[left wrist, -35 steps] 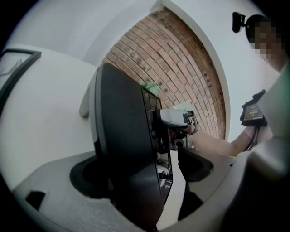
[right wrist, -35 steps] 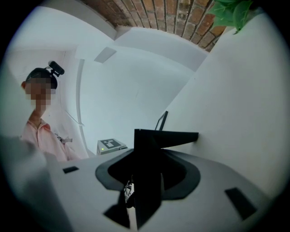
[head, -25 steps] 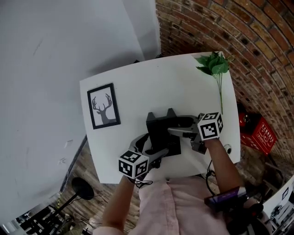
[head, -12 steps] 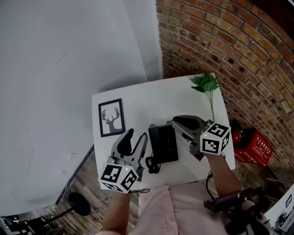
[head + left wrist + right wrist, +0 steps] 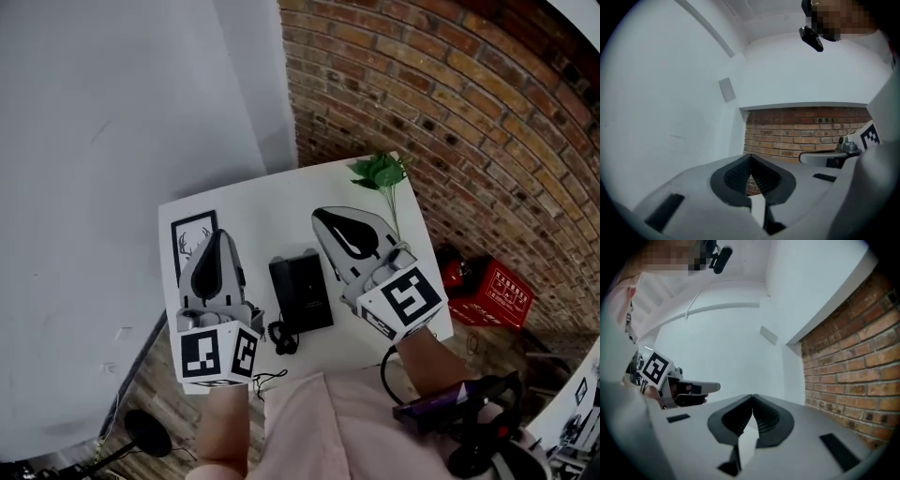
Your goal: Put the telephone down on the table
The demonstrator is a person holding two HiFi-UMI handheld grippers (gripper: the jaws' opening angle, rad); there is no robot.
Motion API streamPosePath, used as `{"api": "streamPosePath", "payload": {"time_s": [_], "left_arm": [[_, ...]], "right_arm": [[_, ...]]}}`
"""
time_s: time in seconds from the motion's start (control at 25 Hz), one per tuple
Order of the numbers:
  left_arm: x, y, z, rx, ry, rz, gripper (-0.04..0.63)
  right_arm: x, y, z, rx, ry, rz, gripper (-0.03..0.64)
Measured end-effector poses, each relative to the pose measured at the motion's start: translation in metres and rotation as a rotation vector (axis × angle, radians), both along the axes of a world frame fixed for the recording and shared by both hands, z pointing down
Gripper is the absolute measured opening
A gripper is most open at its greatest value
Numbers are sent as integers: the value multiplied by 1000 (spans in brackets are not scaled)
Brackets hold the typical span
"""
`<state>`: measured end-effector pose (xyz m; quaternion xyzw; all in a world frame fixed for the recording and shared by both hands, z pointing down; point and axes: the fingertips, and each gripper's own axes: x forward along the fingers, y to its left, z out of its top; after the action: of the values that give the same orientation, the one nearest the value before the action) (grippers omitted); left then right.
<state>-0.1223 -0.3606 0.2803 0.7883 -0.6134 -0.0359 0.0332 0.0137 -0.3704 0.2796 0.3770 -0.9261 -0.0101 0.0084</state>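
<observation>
Now that both pairs of fingers have just been closing with nothing between them, we find the left gripper (image 5: 750, 158) with its dark ribbed fingers (image 5: 733, 176) pressed tip to tip on air. The right gripper (image 5: 752, 397) is the same, its fingers (image 5: 769, 420) meeting in a thin seam. A second ago we had both grippers low at the telephone (image 5: 300, 292), fingers spread on either side of it. They now stand lifted clear of it and hold nothing. From the head view the left gripper (image 5: 217, 239) and right gripper (image 5: 323, 220) are smooth pale grey wedges, each ending in a marker cube (image 5: 401, 300) of black-and-white squares. The telephone lies flat between them on the counter (image 5: 272, 211), a matt black rectangle with its coiled cord (image 5: 283, 339) bunched at the near end. The counter is a plain white slab. A black-framed deer picture (image 5: 187, 242) lies at its left, partly behind the left gripper, and a leafy green sprig (image 5: 380, 172) on a thin stem lies at its far right corner. Beyond are a rough red brick wall (image 5: 450, 122), a smooth white wall (image 5: 122, 122), and a red box (image 5: 489, 291) on the floor
</observation>
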Motion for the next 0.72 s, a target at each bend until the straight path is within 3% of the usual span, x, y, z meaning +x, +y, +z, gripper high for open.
{"api": "streamPosePath", "payload": {"time_s": [0.32,0.72], "left_arm": [[11,1,-14,45,-85,-22,3],[22,7,-4,27,-108,7,3]], "right_arm": [[7,-3,-3,24,-5,31,4],[10,0,-2,33,-5,37,5]]}}
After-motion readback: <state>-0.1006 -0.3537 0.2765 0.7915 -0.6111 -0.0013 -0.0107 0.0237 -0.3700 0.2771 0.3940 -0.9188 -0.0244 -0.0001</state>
